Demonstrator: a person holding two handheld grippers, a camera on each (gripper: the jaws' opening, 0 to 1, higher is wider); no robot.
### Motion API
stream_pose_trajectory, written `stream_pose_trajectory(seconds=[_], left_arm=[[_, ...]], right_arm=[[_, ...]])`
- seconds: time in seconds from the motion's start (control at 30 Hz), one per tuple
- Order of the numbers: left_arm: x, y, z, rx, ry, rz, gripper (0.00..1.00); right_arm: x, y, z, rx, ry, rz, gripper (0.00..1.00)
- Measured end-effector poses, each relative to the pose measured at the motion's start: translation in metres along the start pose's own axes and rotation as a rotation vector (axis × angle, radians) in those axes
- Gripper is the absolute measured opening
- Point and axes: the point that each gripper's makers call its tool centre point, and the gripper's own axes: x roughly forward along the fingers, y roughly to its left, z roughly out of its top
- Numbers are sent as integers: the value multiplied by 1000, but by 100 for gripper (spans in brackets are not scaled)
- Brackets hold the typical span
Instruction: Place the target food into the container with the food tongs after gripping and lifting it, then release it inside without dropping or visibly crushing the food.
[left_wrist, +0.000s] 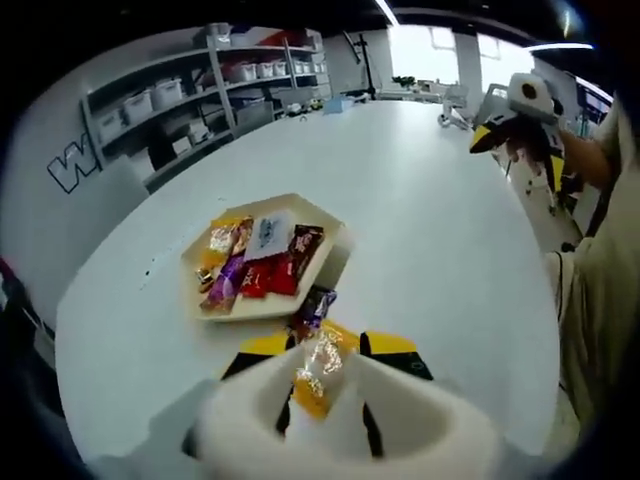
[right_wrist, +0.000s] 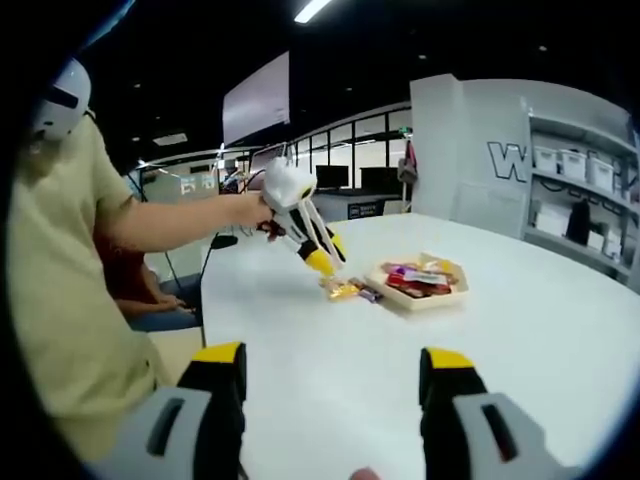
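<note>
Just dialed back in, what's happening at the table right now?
A person is working two handheld grippers over a white table. The left gripper is shut on an orange-wrapped snack, just short of the tray, which already holds several wrapped snacks. A purple-wrapped snack lies on the table beside the tray. The right gripper hangs open and empty, well back from the tray.

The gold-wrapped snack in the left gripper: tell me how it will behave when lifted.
The gold-wrapped snack looks small, so probably light. Its shiny foil wrapper may be slippery and crinkle under pressure. It sits pinched between the left gripper tips, so it could pivot or slide out on the way to the tray.
</note>
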Motion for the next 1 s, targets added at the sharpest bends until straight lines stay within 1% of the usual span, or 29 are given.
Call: stream_pose_trajectory(seconds=[0.27, 0.47, 0.67, 1.0], left_arm=[[7, 0, -13, 5, 46, 0, 25], [9, -4, -19, 10, 65, 2, 25], [9, -8, -18, 7, 72, 5, 25], [12, -30, -11, 6, 77, -14, 25]], right_arm=[[0, 0, -1, 3, 0, -1, 68], [0, 0, -3, 8, 1, -1, 68], [-1, 0, -3, 8, -1, -1, 68], [-1, 1, -3, 7, 0, 3, 68]])
